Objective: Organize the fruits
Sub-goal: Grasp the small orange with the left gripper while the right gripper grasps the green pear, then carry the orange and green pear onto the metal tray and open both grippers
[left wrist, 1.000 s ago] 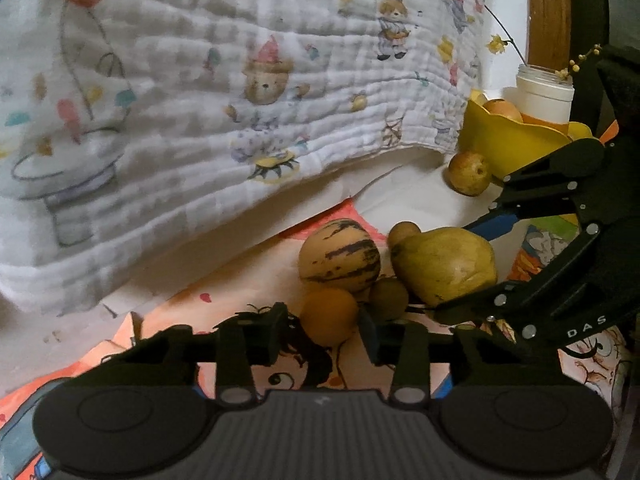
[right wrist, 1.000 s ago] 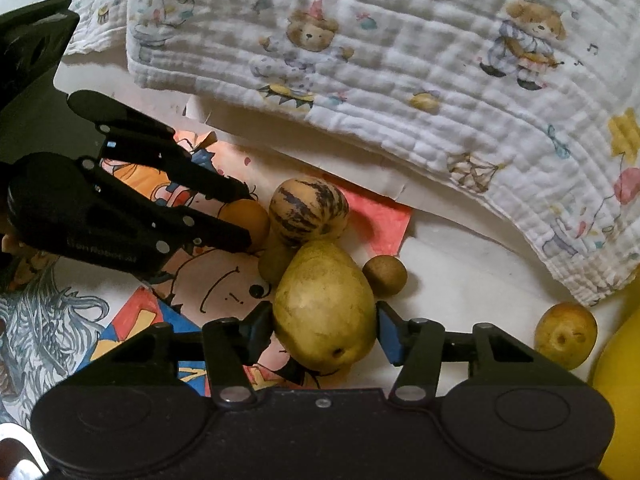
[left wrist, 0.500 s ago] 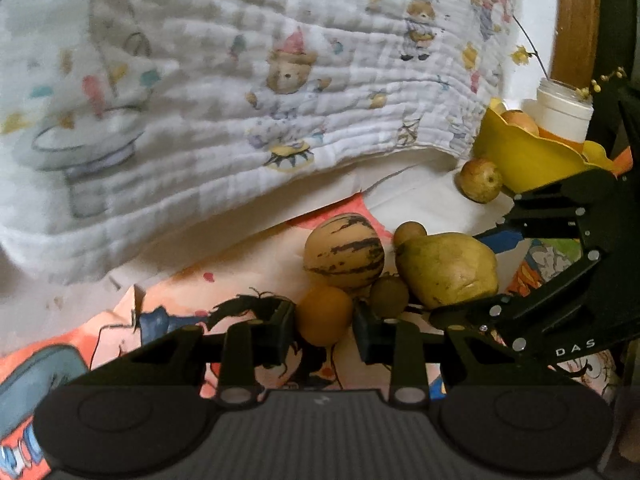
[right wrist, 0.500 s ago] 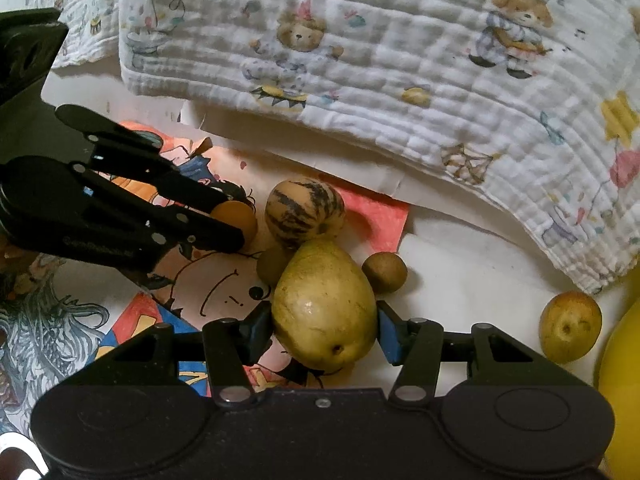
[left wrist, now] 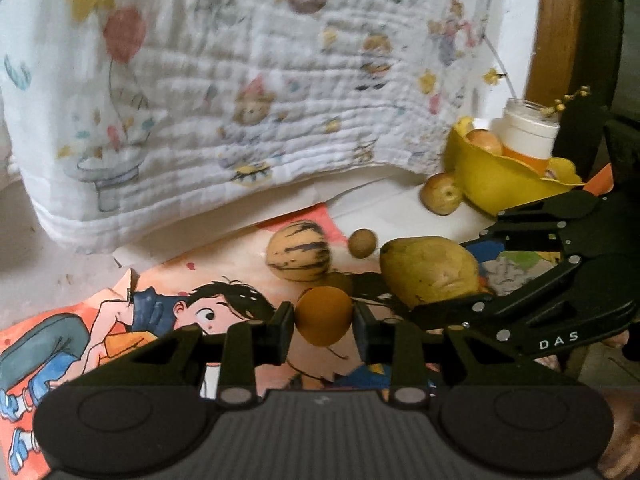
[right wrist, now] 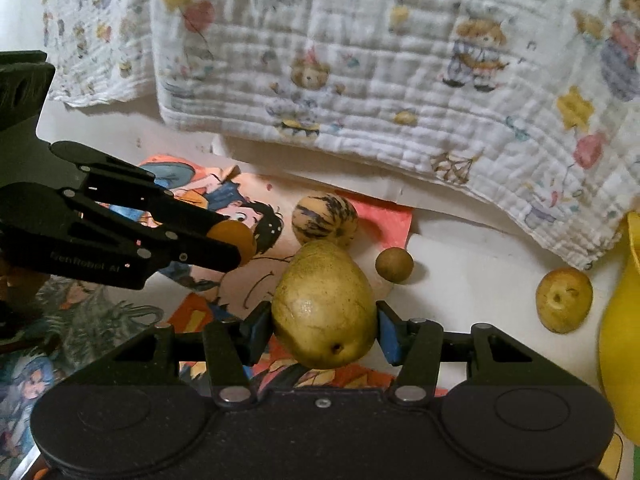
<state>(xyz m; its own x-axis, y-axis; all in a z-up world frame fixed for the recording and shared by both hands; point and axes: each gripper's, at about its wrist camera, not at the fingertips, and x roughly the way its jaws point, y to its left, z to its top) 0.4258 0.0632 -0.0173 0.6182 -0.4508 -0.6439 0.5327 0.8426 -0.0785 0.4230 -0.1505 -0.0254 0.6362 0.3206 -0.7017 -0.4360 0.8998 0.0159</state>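
Two handheld grippers each pinch a fruit above a cartoon poster.
The left gripper (left wrist: pixel 323 317) has its fingers pressed narrowly on a small orange fruit (left wrist: pixel 324 315); the right gripper (right wrist: pixel 323 325), spread wider, clamps a yellow-green pear (right wrist: pixel 323 305). "DAS" is readable on the right gripper's arm; lettering on the left gripper's arm is blurred.
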